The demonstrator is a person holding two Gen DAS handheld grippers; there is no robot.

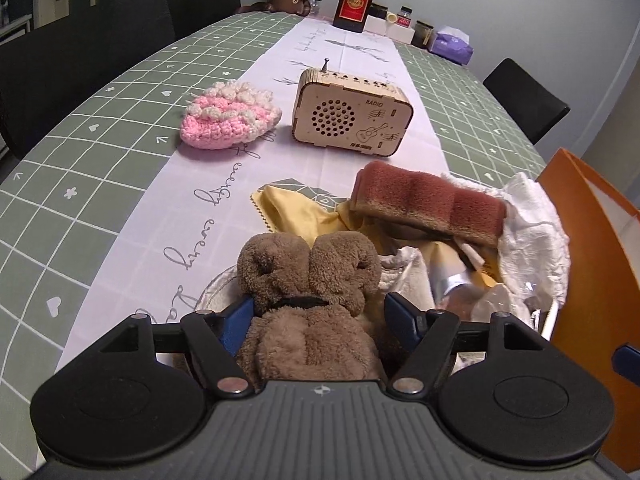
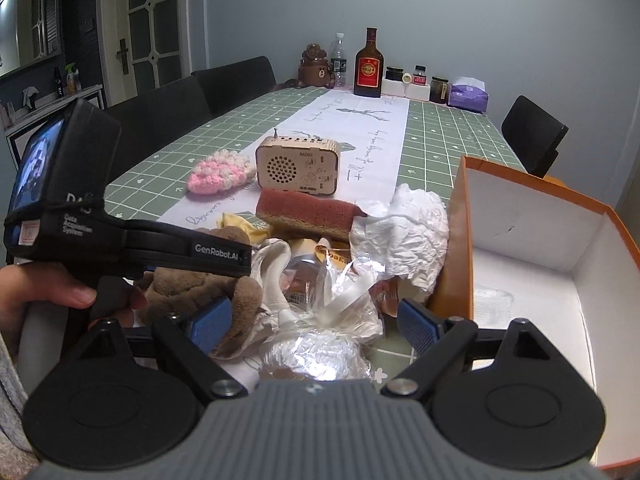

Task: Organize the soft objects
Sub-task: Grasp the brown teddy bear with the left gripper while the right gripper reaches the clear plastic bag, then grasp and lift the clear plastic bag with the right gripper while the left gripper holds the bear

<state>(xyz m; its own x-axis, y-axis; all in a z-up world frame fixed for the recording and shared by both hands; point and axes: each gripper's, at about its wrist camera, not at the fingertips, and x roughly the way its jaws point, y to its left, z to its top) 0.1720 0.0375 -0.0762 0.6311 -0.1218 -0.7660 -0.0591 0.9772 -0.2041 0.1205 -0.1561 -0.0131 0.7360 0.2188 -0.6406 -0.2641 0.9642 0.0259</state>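
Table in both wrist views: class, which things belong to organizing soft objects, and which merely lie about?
Belong:
brown plush toy between left gripper fingers
pink crochet piece
sponge
yellow cloth
orange box

Lying about:
wooden radio
liquor bottle
tissue pack

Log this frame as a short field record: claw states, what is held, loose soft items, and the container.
left claw: around the brown plush toy; whether its pads press it cannot be told
right claw: open, holding nothing, over crinkled foil and plastic wrap
pile: red-brown sponge, white crumpled cloth, yellow cloth
apart from pile: pink crochet piece, beside the wooden radio
container: orange box, open, to the right of the pile
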